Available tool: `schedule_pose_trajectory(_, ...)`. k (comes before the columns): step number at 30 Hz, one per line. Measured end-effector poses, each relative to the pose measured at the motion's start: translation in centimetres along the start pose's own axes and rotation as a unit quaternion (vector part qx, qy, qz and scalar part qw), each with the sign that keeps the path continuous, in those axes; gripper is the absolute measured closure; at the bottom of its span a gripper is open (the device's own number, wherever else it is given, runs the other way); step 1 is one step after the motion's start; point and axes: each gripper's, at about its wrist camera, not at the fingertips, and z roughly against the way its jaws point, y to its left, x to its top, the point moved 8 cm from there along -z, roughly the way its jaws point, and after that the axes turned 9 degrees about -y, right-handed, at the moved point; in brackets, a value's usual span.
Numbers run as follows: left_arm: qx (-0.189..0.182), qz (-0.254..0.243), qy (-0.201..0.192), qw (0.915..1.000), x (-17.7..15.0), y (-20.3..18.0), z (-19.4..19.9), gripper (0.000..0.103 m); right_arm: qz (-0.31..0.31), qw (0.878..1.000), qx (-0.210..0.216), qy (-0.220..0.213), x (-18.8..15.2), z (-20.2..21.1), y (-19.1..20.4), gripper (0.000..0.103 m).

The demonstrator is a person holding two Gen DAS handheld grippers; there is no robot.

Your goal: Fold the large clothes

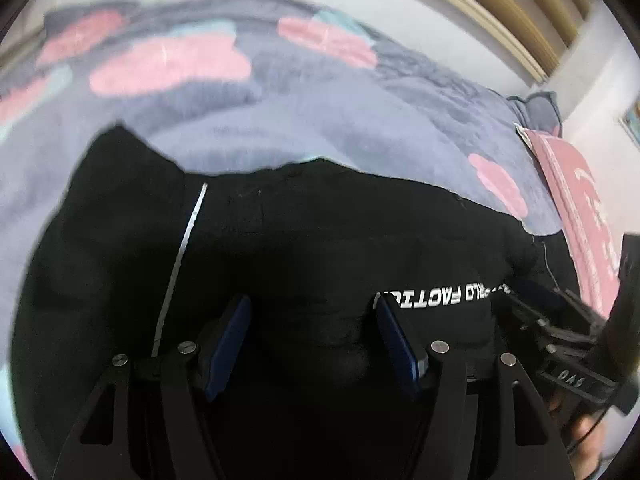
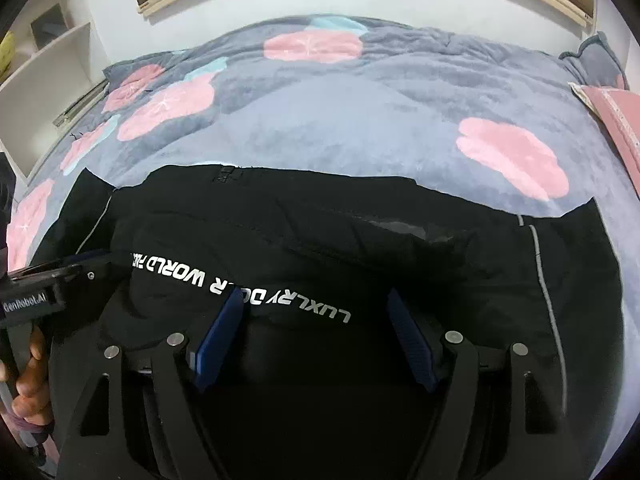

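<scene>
Two grippers, left gripper [image 1: 312, 308] and right gripper [image 2: 316, 300], stood wide apart, holding nothing, over the black jacket with white letters [image 2: 360, 240] on the grey blanket with pink spots [image 2: 360, 120].

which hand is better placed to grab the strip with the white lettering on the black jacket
Probably the right. The right gripper hangs with jaws apart straddling the lettering on the black jacket. The left gripper reaches only the lettering's end, beside one finger.
</scene>
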Motion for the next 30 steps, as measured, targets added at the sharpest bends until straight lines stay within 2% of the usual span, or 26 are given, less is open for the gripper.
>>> schedule_pose_trajectory(2, -0.006, -0.014, -0.012, 0.9998, 0.1, 0.4, 2.3, 0.036, -0.005, 1.000, 0.019, -0.010, 0.3, 2.4, 0.0, 0.028)
schedule_pose_trajectory(4, -0.031, -0.025, -0.026, 0.9989, -0.5, 0.3, 6.5, 0.036, 0.000, 0.999, 0.041, -0.020, -0.4, 6.7, 0.1, 0.028)
schedule_pose_trajectory(6, -0.048, -0.030, -0.050, 0.9971, -1.4, 0.8, 10.7, 0.036, 0.007, 1.000, 0.025, -0.015, -1.5, 9.8, -0.4, 0.028)
schedule_pose_trajectory(9, -0.029, -0.023, -0.052, 0.9980, -3.7, 3.0, 14.4, 0.036, -0.020, 0.999, 0.038, 0.011, -4.4, 12.8, -1.2, 0.024)
schedule_pose_trajectory(11, -0.006, 0.001, -0.040, 0.9992, -5.8, 5.1, 15.0, 0.036, -0.029, 0.998, 0.031, 0.038, -6.8, 12.3, -1.9, 0.024)
schedule_pose_trajectory(13, 0.023, 0.033, -0.006, 0.9992, -7.7, 7.5, 12.7, 0.036, -0.023, 0.997, 0.003, 0.069, -9.2, 10.5, -2.4, 0.024)
schedule_pose_trajectory(14, 0.033, 0.044, 0.008, 0.9984, -8.6, 8.3, 11.3, 0.036, -0.022, 0.997, 0.003, 0.071, -10.0, 9.7, -2.3, 0.022)
schedule_pose_trajectory(16, 0.050, 0.017, 0.009, 0.9986, -9.1, 8.7, 9.8, 0.025, -0.001, 0.998, -0.013, 0.060, -10.2, 9.4, -1.8, 0.021)
schedule_pose_trajectory(18, 0.069, 0.000, 0.011, 0.9975, -8.8, 8.6, 10.3, 0.024, -0.005, 0.998, -0.017, 0.060, -9.9, 10.0, -1.6, 0.020)
schedule_pose_trajectory(25, 0.042, 0.025, -0.011, 0.9988, -8.2, 9.3, 15.0, 0.024, -0.046, 0.998, 0.017, 0.047, -10.1, 14.1, -2.4, 0.020)
schedule_pose_trajectory(30, 0.022, 0.066, -0.033, 0.9971, -7.4, 11.3, 18.5, 0.024, -0.059, 0.998, 0.004, 0.030, -9.9, 17.1, -3.9, 0.017)
